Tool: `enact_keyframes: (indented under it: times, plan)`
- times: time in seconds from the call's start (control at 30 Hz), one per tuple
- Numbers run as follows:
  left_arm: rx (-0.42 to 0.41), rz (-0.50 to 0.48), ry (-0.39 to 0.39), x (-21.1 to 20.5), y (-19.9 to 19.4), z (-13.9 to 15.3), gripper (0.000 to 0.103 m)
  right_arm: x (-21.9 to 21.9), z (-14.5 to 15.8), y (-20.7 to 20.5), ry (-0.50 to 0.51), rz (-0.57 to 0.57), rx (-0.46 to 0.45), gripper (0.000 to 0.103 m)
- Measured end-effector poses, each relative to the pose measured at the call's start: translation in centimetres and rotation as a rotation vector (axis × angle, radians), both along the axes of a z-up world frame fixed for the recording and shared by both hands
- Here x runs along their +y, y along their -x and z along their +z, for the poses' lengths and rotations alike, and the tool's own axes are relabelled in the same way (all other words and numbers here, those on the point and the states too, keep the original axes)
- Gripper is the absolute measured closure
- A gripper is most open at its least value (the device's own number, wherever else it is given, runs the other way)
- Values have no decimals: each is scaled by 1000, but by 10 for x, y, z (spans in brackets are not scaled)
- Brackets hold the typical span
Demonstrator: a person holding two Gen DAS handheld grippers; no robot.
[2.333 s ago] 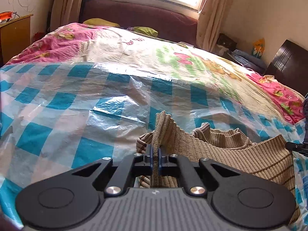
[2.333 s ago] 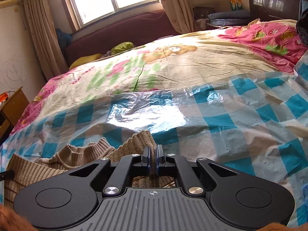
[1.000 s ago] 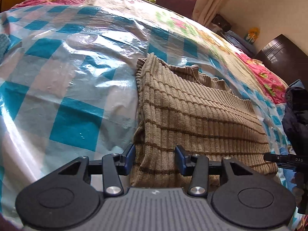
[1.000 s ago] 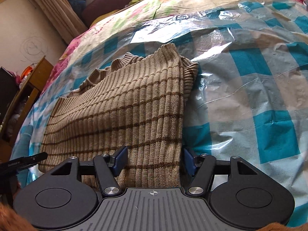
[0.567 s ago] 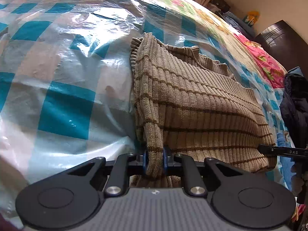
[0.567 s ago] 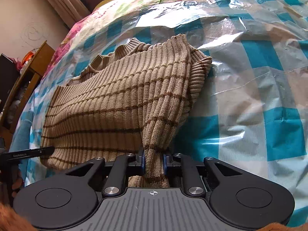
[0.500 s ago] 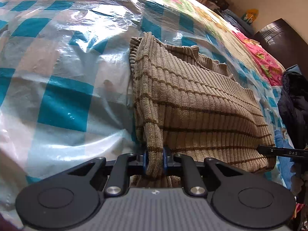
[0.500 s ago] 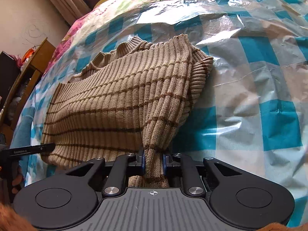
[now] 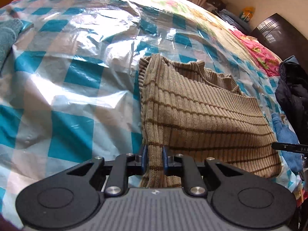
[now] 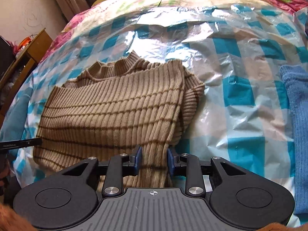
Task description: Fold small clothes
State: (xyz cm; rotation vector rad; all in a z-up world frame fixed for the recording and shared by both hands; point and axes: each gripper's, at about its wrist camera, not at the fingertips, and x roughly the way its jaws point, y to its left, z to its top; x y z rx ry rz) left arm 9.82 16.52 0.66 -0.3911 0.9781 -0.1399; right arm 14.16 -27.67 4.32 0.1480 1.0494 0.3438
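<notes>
**Both grippers at the near hem of the tan sweater**

On my left, a teal knitted cloth [image 9: 8, 36] lies at the edge of the bed, on the blue-and-white checked plastic sheet [image 9: 63, 88] that covers it. My left gripper [image 9: 154, 158] is clamped on the near left corner of the tan ribbed sweater [image 9: 194, 115]; the blue pads press the bunched hem from both sides. The sweater lies folded on the sheet, its collar on the far side and its dark thin stripes running across. Beyond its right edge I see a blue cloth [image 9: 286, 136] and dark clothing [image 9: 294, 88].

From my right wrist, the sweater [image 10: 115, 111] fills the left and middle. My right gripper [image 10: 154, 160] sits at the near right corner, its jaws set wider than the strip of hem between them; I cannot tell if the pads touch the knit. Further right lies checked sheet [image 10: 240, 100], then a blue knitted garment [image 10: 297, 125].
</notes>
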Motion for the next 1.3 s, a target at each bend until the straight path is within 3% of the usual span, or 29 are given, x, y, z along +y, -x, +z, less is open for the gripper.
enact_keyframes:
  times: [0.1, 0.23, 0.5, 0.63, 0.7, 0.83, 0.9, 0.97, 1.07, 1.17, 1.27, 1.3]
  plan:
    - [-67, 12, -58, 3, -5, 16, 81, 3, 8, -12, 70, -24, -92, 72]
    - [-107, -9, -55, -4, -31, 19, 81, 11, -1, -40, 47, -45, -117, 72]
    - [-104, 24, -142, -18, -90, -3, 80, 21, -27, -80, 31, -92, -91, 72]
    - [-112, 28, -150, -17, -86, -1, 89, 13, -22, -81, -12, -110, -88, 97]
    - [-126, 27, -142, -15, -84, 3, 91, 10, -16, -79, -30, -119, -107, 103]
    - [-175, 41, -118, -11, -88, 19, 95, -1, 7, -75, -59, -163, -195, 103]
    - [-185, 59, -106, -8, -91, 23, 95, -7, 10, -80, -78, -179, -191, 103]
    - [-181, 56, -93, -6, -91, 22, 94, -9, 5, -83, -81, -174, -164, 100]
    - [-179, 34, -157, -13, -88, 20, 94, -8, -5, -82, -65, -178, -145, 88]
    - [-171, 11, -155, -18, -87, 17, 90, -8, -18, -82, -109, -186, -102, 70]
    - [-162, -17, -209, -28, -91, 13, 69, -3, -24, -81, -86, -165, -96, 67]
    - [-160, -23, -234, -31, -92, 9, 69, -1, -26, -81, -72, -157, -92, 67]
